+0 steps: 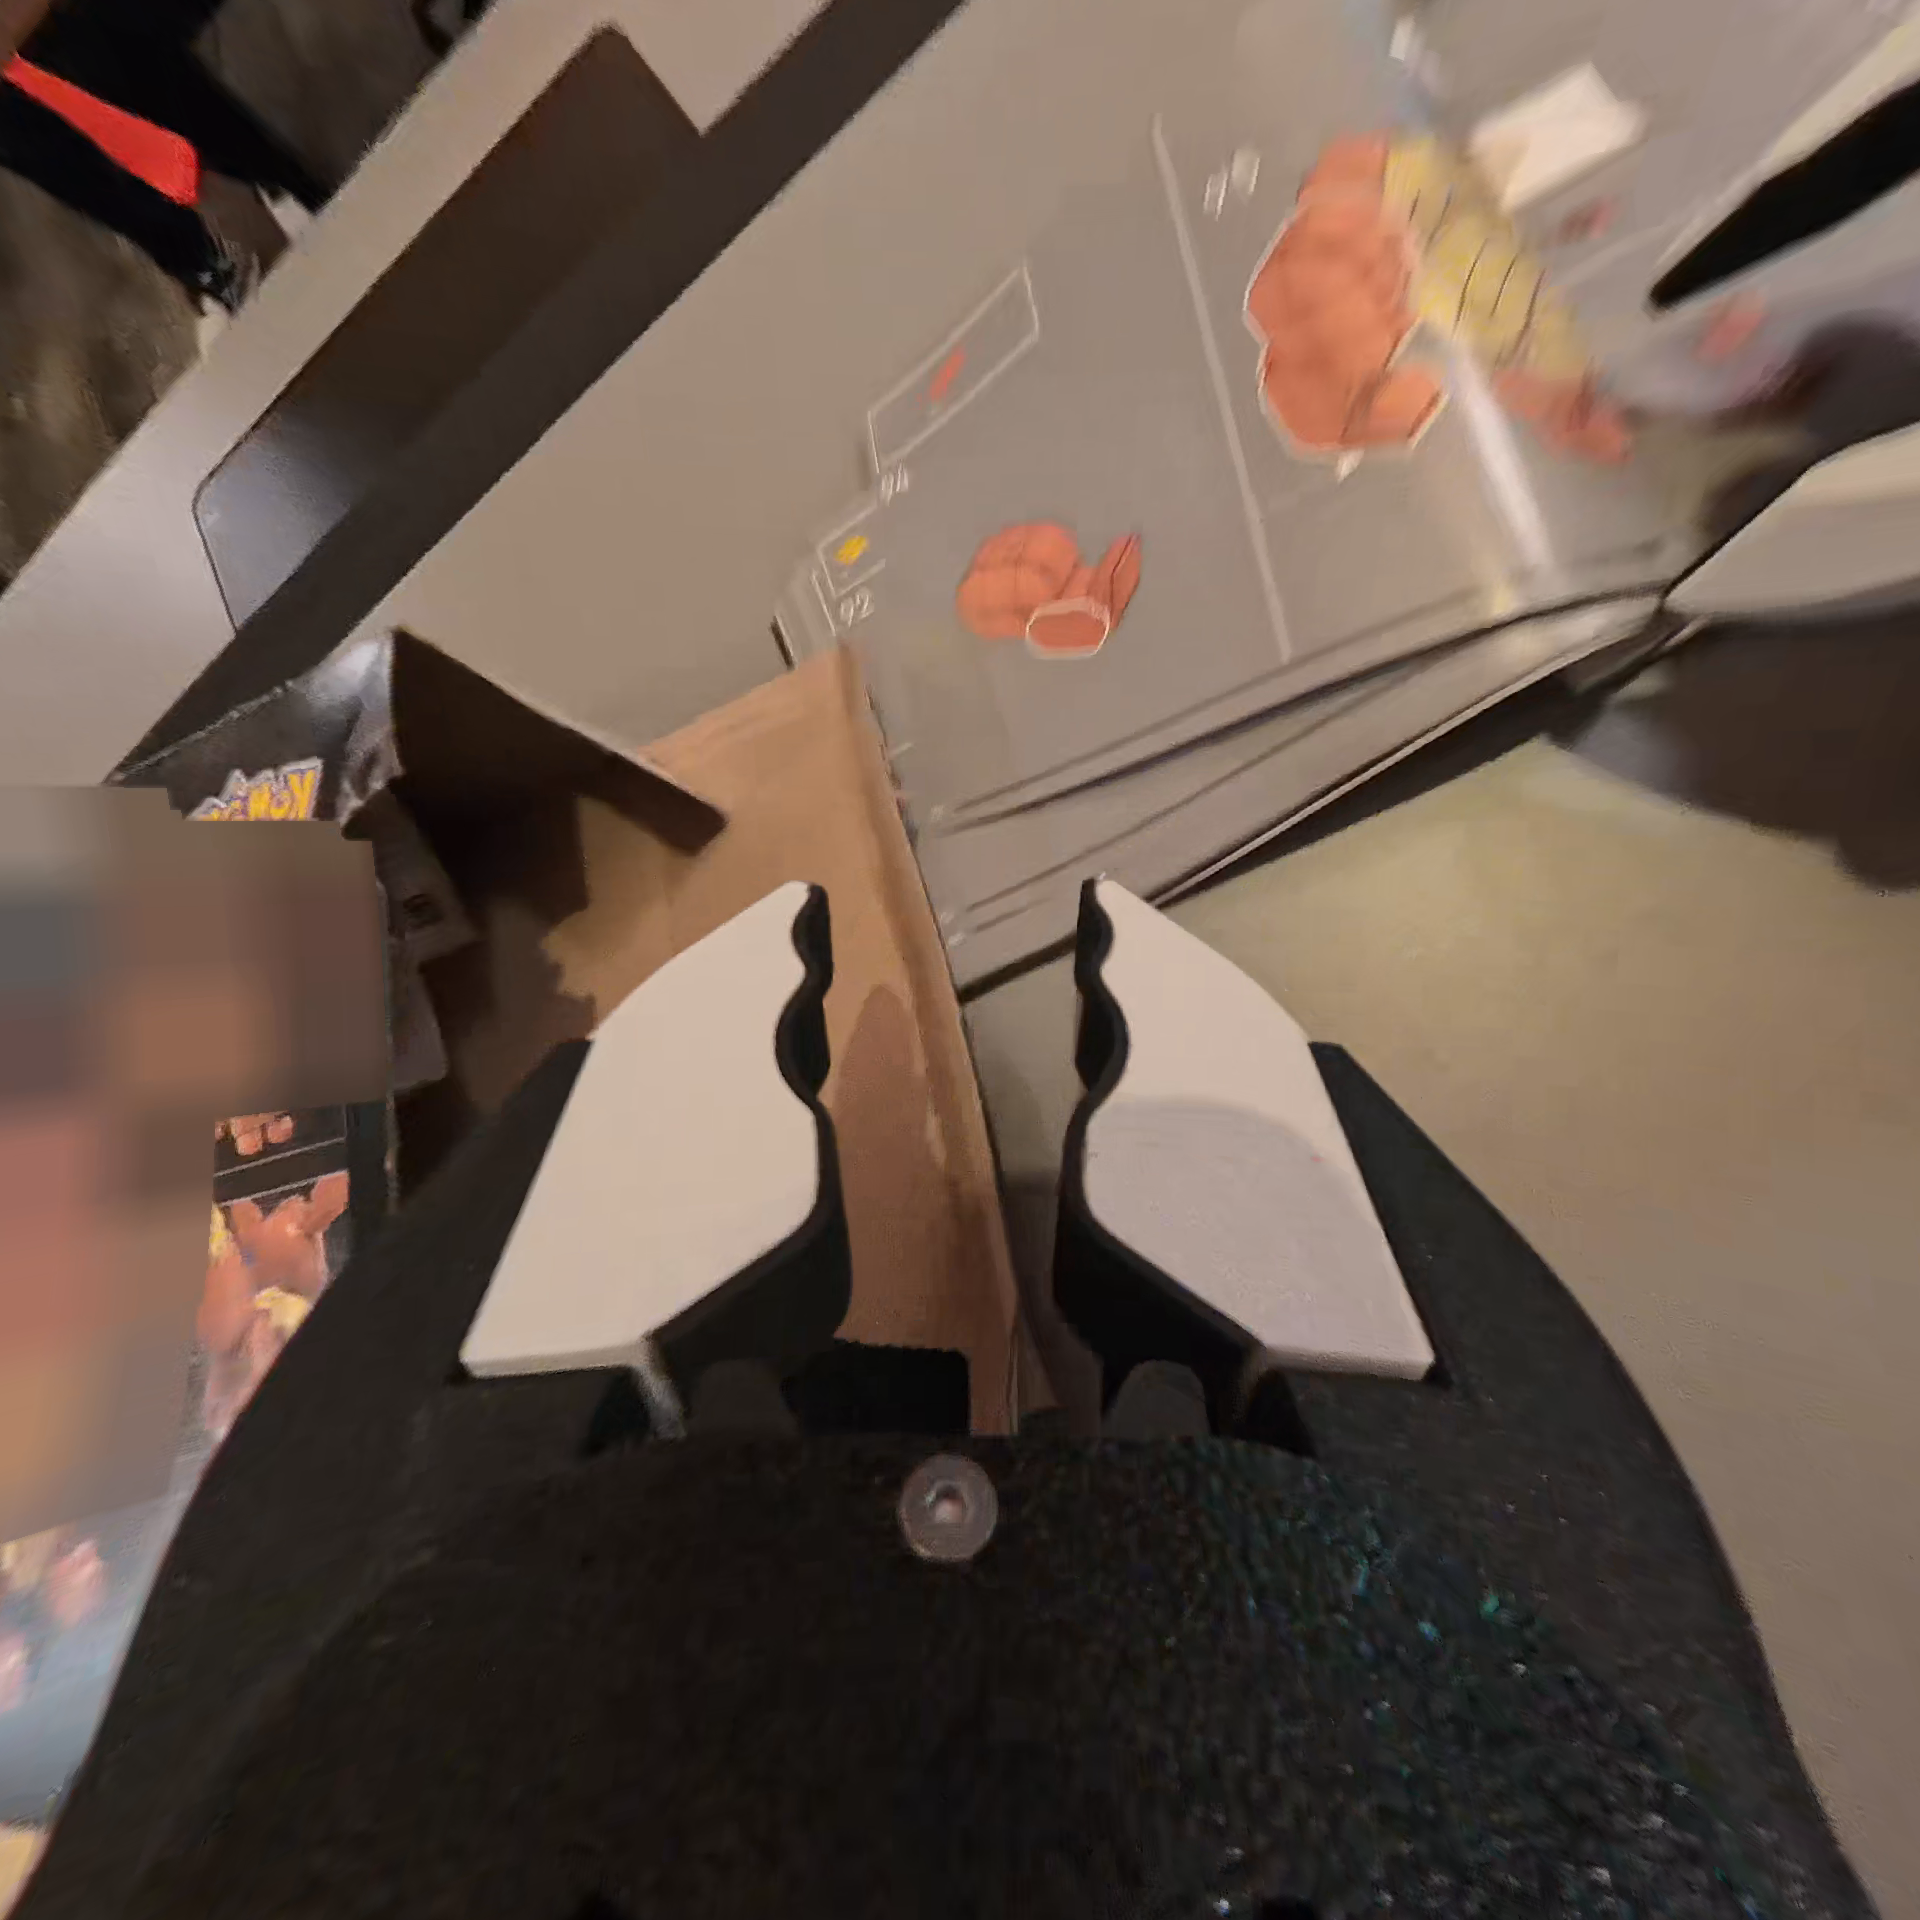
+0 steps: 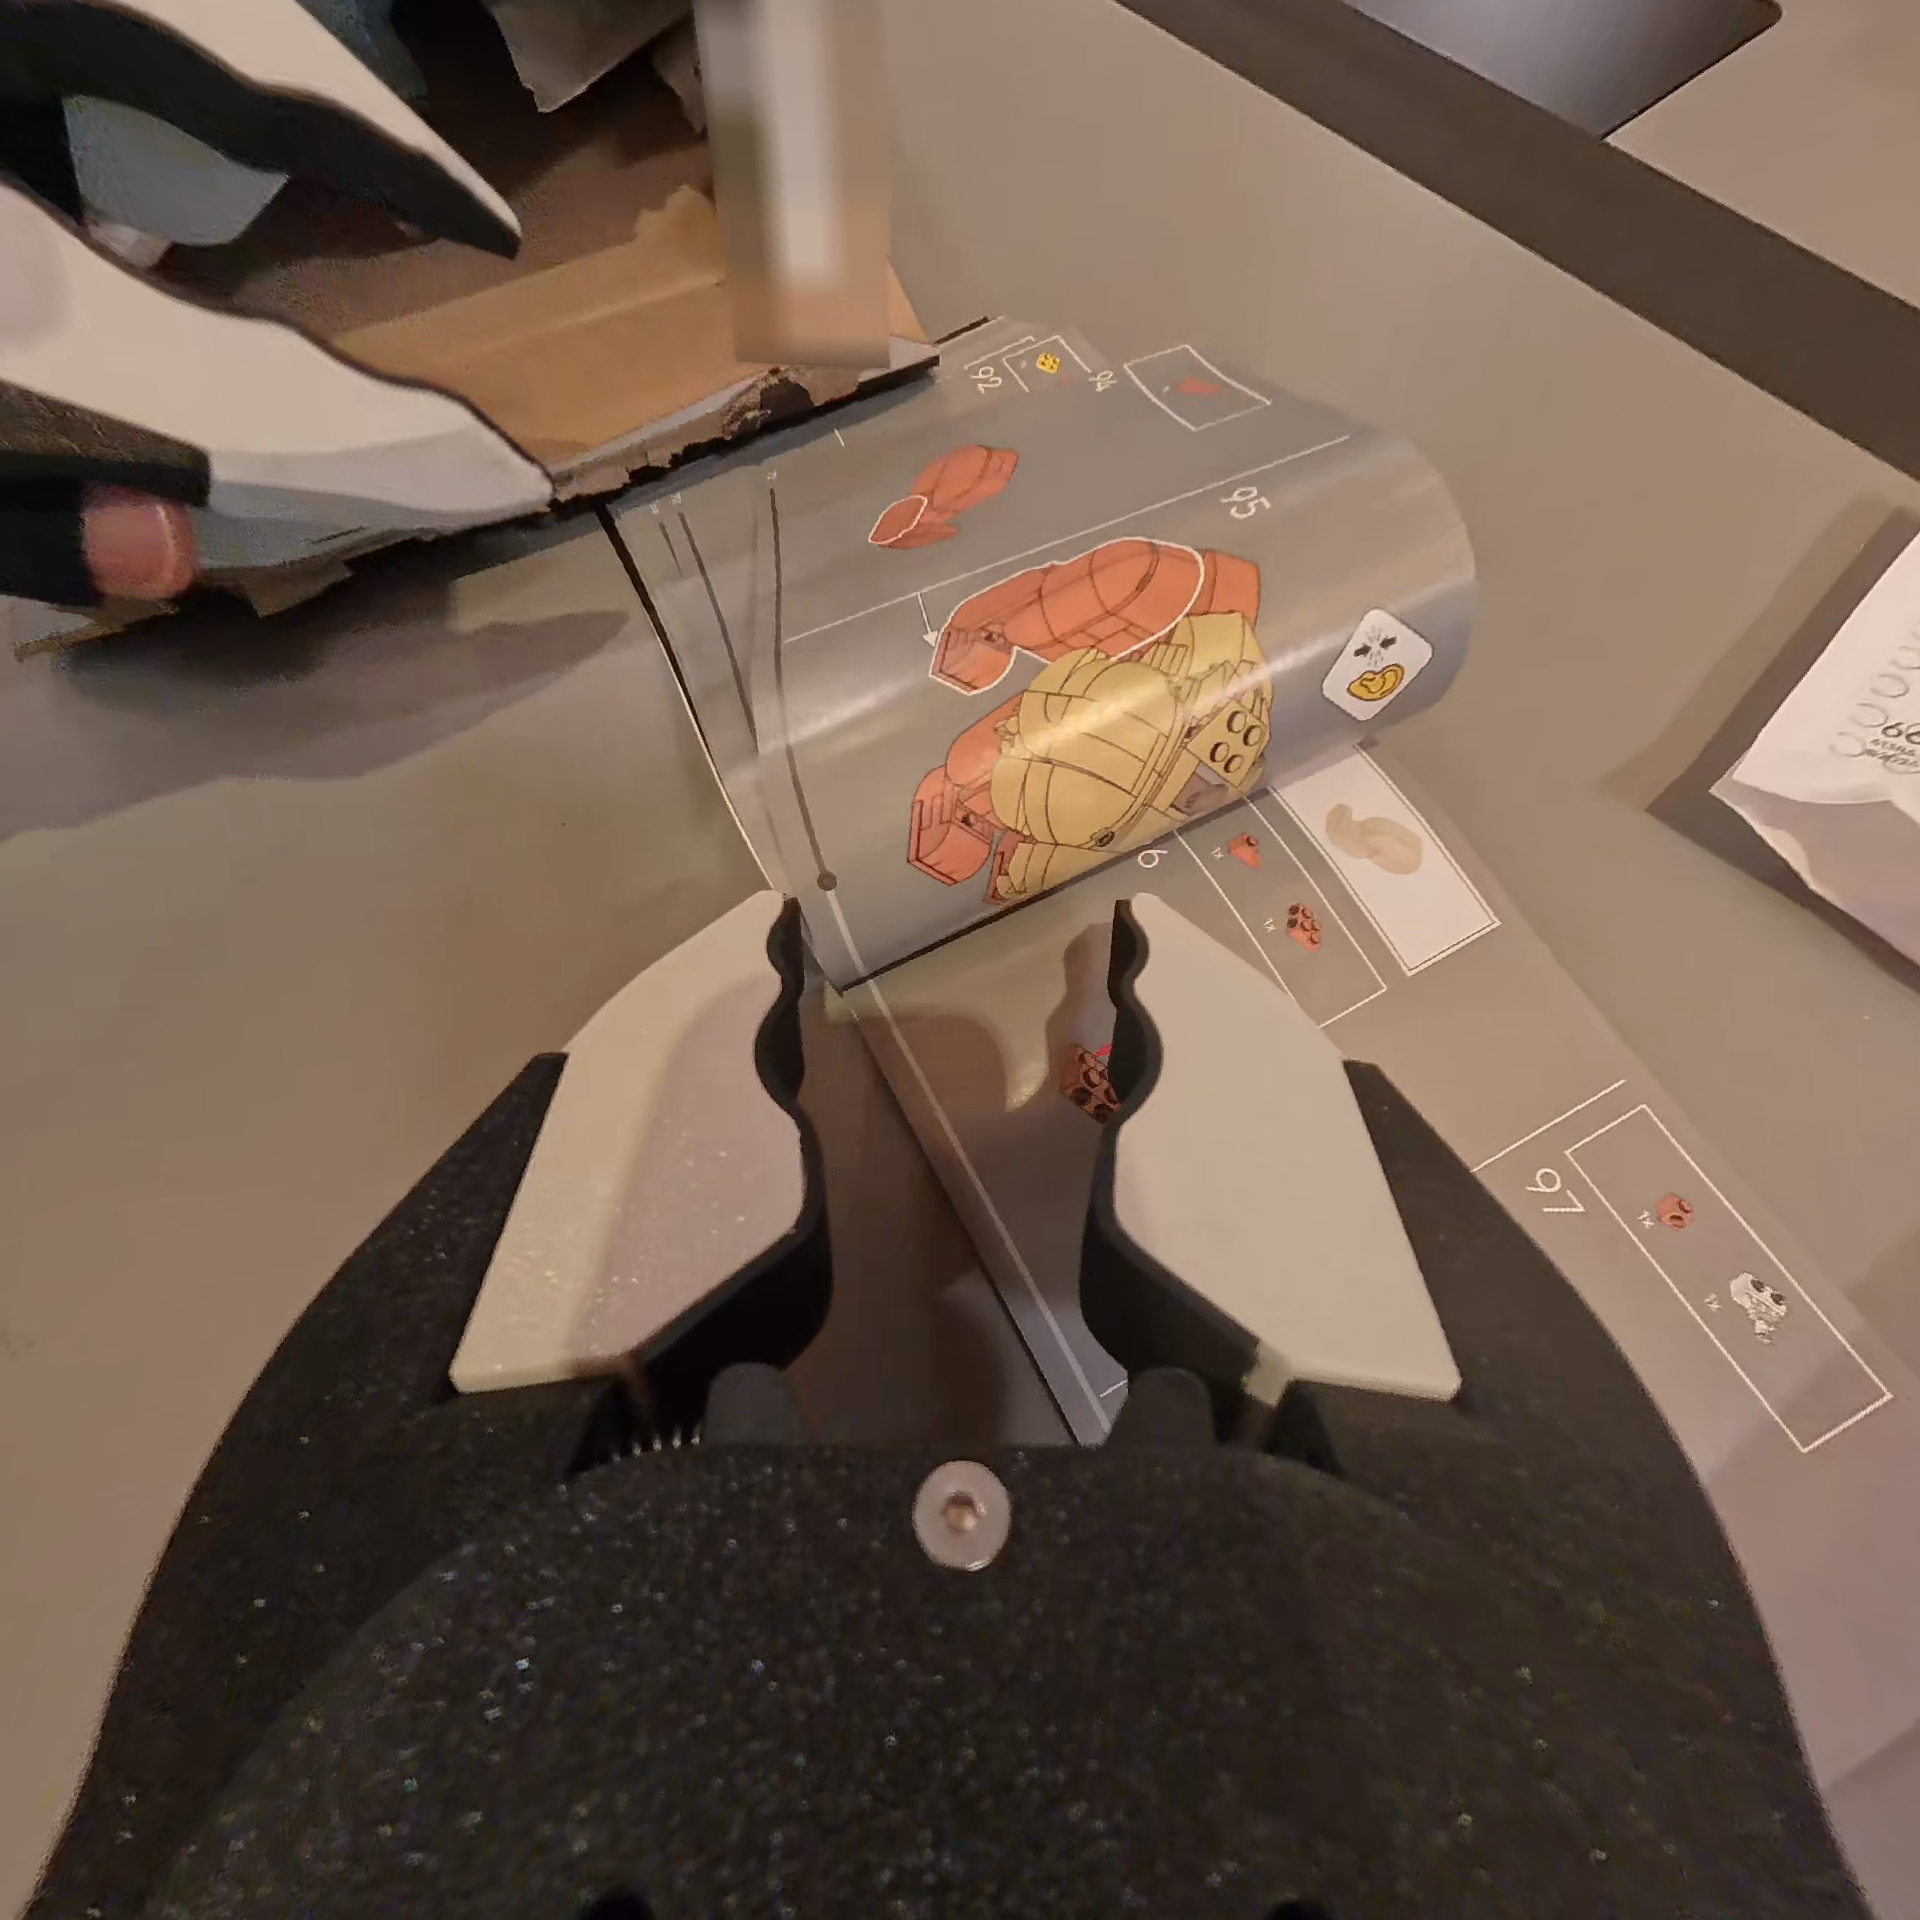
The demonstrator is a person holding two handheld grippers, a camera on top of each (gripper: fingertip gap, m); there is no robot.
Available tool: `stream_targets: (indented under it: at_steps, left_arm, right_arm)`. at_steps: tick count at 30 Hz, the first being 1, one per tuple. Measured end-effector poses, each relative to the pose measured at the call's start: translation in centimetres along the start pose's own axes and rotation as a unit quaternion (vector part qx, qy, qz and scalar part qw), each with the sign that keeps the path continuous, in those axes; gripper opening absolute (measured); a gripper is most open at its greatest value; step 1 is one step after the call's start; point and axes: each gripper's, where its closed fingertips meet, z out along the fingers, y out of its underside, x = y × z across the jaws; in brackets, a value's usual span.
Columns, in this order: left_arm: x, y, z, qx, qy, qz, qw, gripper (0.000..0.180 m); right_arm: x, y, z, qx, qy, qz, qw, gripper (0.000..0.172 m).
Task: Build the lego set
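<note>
My left gripper (image 1: 951, 935) is open. The edge of a brown cardboard flap (image 1: 904, 1039) of an opened box stands between its pads, with a gap on the right side. It also shows in the right wrist view (image 2: 525, 358), open over the torn cardboard (image 2: 582, 343). My right gripper (image 2: 956, 935) is open and low over an open grey instruction booklet (image 2: 1403, 1091). A curled page (image 2: 1039, 644) with orange and yellow brick drawings rises just past its fingertips, its lower corner by the left finger (image 2: 727, 997). Neither pad presses on it. The booklet is blurred in the left wrist view (image 1: 1039, 468).
A printed black box side (image 1: 270, 790) lies left of the flap. A white paper sheet (image 2: 1849, 727) lies at the right on a dark mat. A fingertip (image 2: 135, 540) shows at the left gripper's handle. A dark band (image 2: 1558, 208) crosses the grey table (image 2: 260, 987).
</note>
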Motion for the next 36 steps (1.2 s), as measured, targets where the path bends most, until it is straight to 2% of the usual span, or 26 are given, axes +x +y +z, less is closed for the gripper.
stream_targets:
  at_steps: [4, 10, 16, 17, 19, 20, 36]
  left_arm:
    - [-0.1, 2.2, 0.9, -0.06, -0.009, 0.026, 0.998, 0.046]
    - [-0.5, 3.7, 1.8, -0.097, -0.011, 0.021, 0.995, 0.045]
    - [-0.7, 4.1, 2.3, -0.105, -0.015, 0.017, 0.994, 0.037]
    - [-0.7, 4.3, 2.4, -0.107, -0.014, 0.017, 0.994, 0.032]
    - [-0.4, 4.4, 2.5, -0.106, -0.001, 0.02, 0.994, 0.012]
    - [-0.3, 4.3, 2.5, -0.104, 0.005, 0.019, 0.994, 0.01]
    - [-1.4, 3.7, 2.1, -0.076, 0.004, -0.009, 0.997, 0.003]
  right_arm:
    - [0.0, -0.1, 0.1, 0.0, -0.004, 0.001, 1.0, 0.057]
    - [-0.1, -0.2, 0.3, 0.003, -0.01, 0.004, 1.0, 0.057]
    - [-0.2, -0.2, 0.2, 0.005, -0.012, 0.004, 1.0, 0.056]
    - [-0.3, -0.2, 0.2, 0.005, -0.012, 0.003, 1.0, 0.056]
    - [-0.3, -0.1, 0.2, 0.006, -0.013, 0.001, 1.0, 0.056]
    - [-0.4, -0.1, 0.2, 0.005, -0.014, 0.0, 1.0, 0.056]
    - [-1.0, -0.2, 0.5, -0.002, -0.023, -0.019, 1.0, 0.055]
